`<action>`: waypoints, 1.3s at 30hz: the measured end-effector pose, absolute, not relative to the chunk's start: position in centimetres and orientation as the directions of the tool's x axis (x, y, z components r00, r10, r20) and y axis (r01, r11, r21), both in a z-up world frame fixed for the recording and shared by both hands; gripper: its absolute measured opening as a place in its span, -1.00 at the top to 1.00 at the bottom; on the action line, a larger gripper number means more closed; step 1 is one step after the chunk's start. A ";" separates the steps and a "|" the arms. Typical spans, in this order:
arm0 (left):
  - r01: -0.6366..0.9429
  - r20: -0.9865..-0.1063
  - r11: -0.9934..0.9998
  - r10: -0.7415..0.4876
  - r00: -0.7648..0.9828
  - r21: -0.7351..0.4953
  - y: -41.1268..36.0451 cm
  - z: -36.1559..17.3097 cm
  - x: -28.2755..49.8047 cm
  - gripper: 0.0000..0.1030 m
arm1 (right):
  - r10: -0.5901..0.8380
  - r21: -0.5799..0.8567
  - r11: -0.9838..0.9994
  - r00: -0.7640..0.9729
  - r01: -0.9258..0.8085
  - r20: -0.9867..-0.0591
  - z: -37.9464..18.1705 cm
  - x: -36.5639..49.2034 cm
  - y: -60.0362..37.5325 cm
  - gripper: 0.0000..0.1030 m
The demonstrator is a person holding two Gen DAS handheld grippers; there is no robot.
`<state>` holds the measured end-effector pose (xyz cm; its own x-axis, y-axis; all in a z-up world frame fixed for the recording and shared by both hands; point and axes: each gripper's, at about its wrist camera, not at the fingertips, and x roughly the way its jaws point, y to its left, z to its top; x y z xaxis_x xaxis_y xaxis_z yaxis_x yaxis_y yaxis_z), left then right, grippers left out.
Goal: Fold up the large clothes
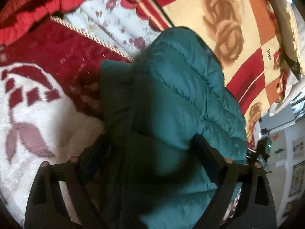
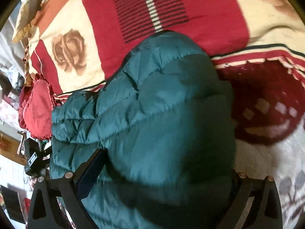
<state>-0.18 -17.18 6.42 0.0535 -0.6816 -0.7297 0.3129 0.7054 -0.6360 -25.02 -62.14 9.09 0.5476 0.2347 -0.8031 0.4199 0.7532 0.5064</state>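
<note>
- Your left tool stands wide, and the jacket fills the gap between its two black fingers. Whether the pads press the fabric or only stand beside it, you cannot tell from this view.
- Your right tool is wide too. The same teal quilted jacket bulges between its fingers; the right finger is mostly hidden behind the padding. Here also the grip itself is not clear.
- The jacket is bunched up in a thick, puffy heap and it lies on the bed, over the blankets. In both views it reaches from the tool up to about the middle of the picture.
- Under and beside the jacket you see a white blanket with dark red flower shapes, and next to it a dark red part of the same cover.
- Further away lies a cream and red blanket with brown roses and a striped block.
- In the right wrist view a red ruffled cushion lies at the left edge of the bed, just beside the jacket.
- At the far edges there is blurred room clutter, too small to name.
</note>
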 end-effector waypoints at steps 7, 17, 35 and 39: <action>0.282 -0.712 0.676 -0.702 -0.035 -0.680 -17.8 5.0 1.0 -0.99 | 0.297 0.526 0.755 0.513 0.391 -0.806 7.6 -23.5 -62.8 -1.00; 0.289 -0.708 0.689 -0.704 0.054 -0.664 -15.8 6.5 0.6 -0.99 | 0.307 0.532 0.767 0.522 0.359 -0.795 7.8 -25.1 -63.9 -1.00; 0.328 -0.669 0.638 -0.743 0.024 -0.696 -18.2 4.2 0.4 -0.96 | 0.322 0.552 0.762 0.543 0.337 -0.776 8.7 -24.0 -60.3 -0.53; 0.317 -0.629 0.599 -0.777 0.007 -0.736 -17.4 4.8 -0.3 -0.60 | 0.275 0.518 0.791 0.567 0.326 -0.776 10.5 -24.8 -59.1 -0.12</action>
<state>-0.32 -17.44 4.81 0.0073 -0.7771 -0.6293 0.3173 0.5986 -0.7356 -24.84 -59.13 10.52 0.5673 0.2751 -0.7762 0.3255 0.7909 0.5182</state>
